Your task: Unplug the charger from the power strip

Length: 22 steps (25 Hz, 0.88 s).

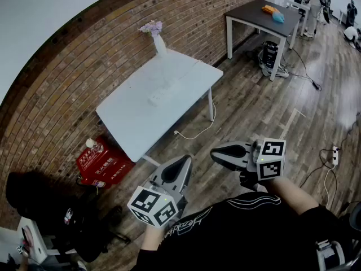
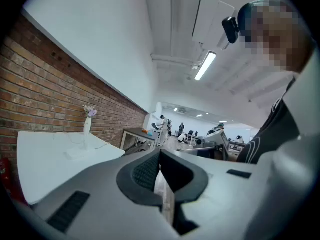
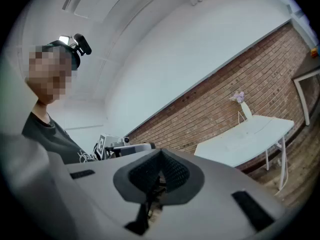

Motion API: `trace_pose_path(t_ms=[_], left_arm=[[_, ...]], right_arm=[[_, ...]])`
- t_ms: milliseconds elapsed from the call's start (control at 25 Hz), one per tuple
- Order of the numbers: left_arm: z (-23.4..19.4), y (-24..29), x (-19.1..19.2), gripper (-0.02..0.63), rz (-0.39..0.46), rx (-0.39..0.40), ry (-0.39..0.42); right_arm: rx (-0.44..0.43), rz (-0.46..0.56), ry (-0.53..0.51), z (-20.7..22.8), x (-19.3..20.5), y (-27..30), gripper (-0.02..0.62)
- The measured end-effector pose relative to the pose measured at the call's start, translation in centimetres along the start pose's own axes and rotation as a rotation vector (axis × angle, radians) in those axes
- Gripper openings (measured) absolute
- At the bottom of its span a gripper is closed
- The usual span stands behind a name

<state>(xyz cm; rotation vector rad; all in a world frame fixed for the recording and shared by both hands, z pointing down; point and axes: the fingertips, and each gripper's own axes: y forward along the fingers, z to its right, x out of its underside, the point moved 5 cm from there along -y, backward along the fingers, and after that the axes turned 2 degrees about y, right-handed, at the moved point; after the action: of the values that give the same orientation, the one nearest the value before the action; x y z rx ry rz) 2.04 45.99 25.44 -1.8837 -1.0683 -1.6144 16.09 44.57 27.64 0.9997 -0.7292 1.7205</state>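
Note:
A white table [image 1: 135, 123] stands by the brick wall, well ahead of both grippers. On its top lies a faint white power strip [image 1: 156, 97] with something white plugged in; I cannot make out the charger clearly. A white cable [image 1: 198, 130] hangs from the table to the floor. My left gripper [image 1: 186, 158] is shut and empty, held low in front of the person's body. My right gripper [image 1: 214, 153] is also shut and empty, pointing left beside it. The left gripper view shows the jaws [image 2: 161, 156] closed, with the table [image 2: 45, 161] far off. The right gripper's jaws [image 3: 160, 158] are closed too.
A vase of flowers [image 1: 157, 38] stands at the table's far end. A red box [image 1: 101, 161] sits on the floor by the wall, and dark bags [image 1: 39, 193] lie to its left. A dark table [image 1: 262, 13] stands at the back right. Cables and another strip [image 1: 334, 154] lie on the wooden floor.

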Motion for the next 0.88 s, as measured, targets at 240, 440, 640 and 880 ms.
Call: trace_pose_path(t_ms=[240, 440, 640, 880], left_arm=[[-1.3, 0.0, 0.0, 0.005, -0.009, 0.005, -0.001], [-2.3, -0.2, 0.0, 0.005, -0.008, -0.005, -0.012], [-3.4, 0.0, 0.8, 0.005, -0.022, -0.026, -0.027], [-5.7, -0.3, 0.7, 0.005, -0.013, -0.047, -0.083]], right_arm=[[0.006, -0.006, -0.006, 0.6, 0.0, 1.2, -0.003], [0.014, 0.000, 0.025, 1.2, 0.1, 1.7, -0.003], [0.019, -0.001, 0.060, 2.5, 0.5, 2.2, -0.002], [0.026, -0.039, 0.061, 4.2, 0.6, 4.6, -0.002]])
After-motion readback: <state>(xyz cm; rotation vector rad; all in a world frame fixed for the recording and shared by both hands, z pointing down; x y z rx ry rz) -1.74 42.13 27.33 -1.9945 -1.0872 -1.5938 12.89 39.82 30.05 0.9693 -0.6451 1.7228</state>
